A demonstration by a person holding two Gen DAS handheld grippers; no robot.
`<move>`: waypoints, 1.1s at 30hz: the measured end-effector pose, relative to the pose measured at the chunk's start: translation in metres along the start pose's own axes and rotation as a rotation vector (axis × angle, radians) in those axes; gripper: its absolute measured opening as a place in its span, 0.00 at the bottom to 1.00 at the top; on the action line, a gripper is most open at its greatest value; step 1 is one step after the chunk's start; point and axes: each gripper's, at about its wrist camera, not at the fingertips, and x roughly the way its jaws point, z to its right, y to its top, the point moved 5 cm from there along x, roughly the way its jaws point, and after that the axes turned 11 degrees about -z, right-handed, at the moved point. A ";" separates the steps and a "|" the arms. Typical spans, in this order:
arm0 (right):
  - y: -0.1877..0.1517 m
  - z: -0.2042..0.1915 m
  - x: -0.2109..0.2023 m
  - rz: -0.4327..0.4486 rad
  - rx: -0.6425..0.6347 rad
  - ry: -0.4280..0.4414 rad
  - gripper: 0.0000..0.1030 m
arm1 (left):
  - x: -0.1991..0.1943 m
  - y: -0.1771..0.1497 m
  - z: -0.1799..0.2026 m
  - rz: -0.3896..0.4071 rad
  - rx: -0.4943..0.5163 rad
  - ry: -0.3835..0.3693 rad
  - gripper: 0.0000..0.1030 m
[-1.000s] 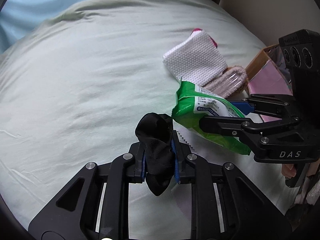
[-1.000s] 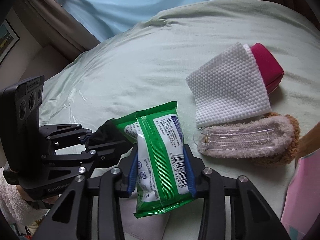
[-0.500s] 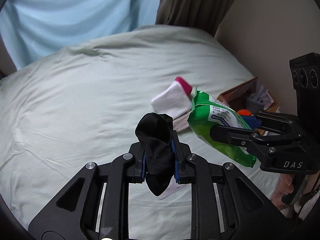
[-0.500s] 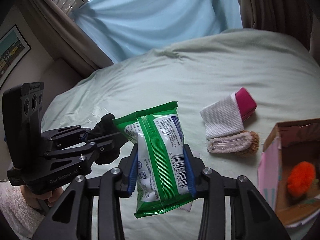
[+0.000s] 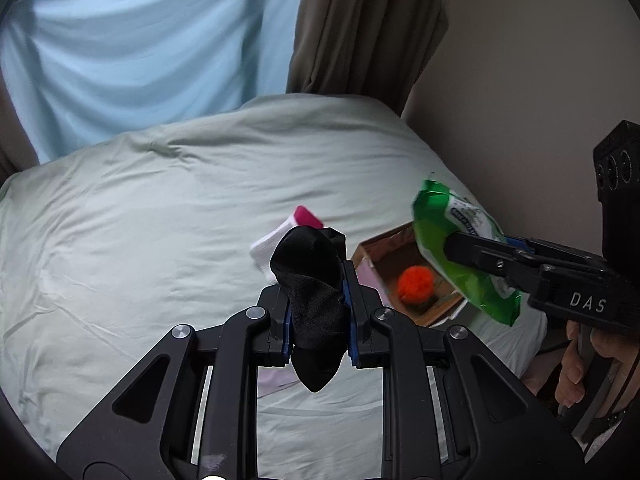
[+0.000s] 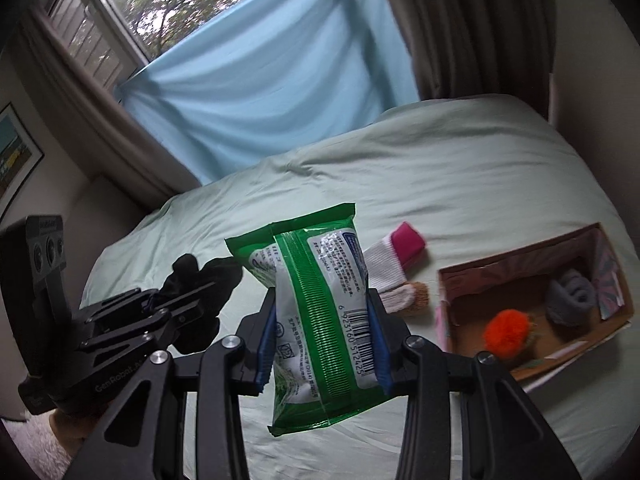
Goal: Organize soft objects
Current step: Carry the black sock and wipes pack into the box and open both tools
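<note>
Black sock [image 5: 314, 280], one, bunched and clamped between the closed pads of the left gripper [image 5: 316, 312], raised over a pale green bedsheet [image 5: 140, 220]. One green wipes pack [image 6: 320, 312] pinched upright in the right gripper [image 6: 322, 336], jaws narrowed onto its sides, barcode facing the lens. One open cardboard box [image 6: 528, 280] at right on the sheet, holding one orange pom-pom [image 6: 506, 332] and one grey rolled sock [image 6: 570, 298]. Left of the box, one white-and-pink sock [image 6: 394, 256] lying over a fluffy tan item [image 6: 412, 298], mostly hidden and hard to identify. Left view: box partly covered by the pack, white sock half behind the black one. Both grippers aloft, side by side, angled down toward the bed; fingers of the person's right hand [image 5: 576, 364] at the handle.
</note>
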 end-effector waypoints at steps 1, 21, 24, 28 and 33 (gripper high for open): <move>0.003 0.010 -0.008 0.001 0.009 -0.010 0.36 | 0.001 0.003 0.007 -0.001 -0.011 0.003 0.17; 0.033 0.222 -0.053 -0.148 0.037 -0.030 0.36 | 0.136 0.034 0.181 -0.161 -0.242 0.061 0.17; 0.036 0.245 -0.040 -0.185 0.047 -0.025 0.36 | 0.163 0.034 0.191 -0.213 -0.275 0.064 0.17; 0.041 0.270 -0.016 -0.238 0.063 -0.015 0.36 | 0.201 0.033 0.194 -0.277 -0.303 0.072 0.17; 0.041 0.290 0.022 -0.317 0.090 -0.007 0.36 | 0.250 0.027 0.188 -0.348 -0.329 0.090 0.17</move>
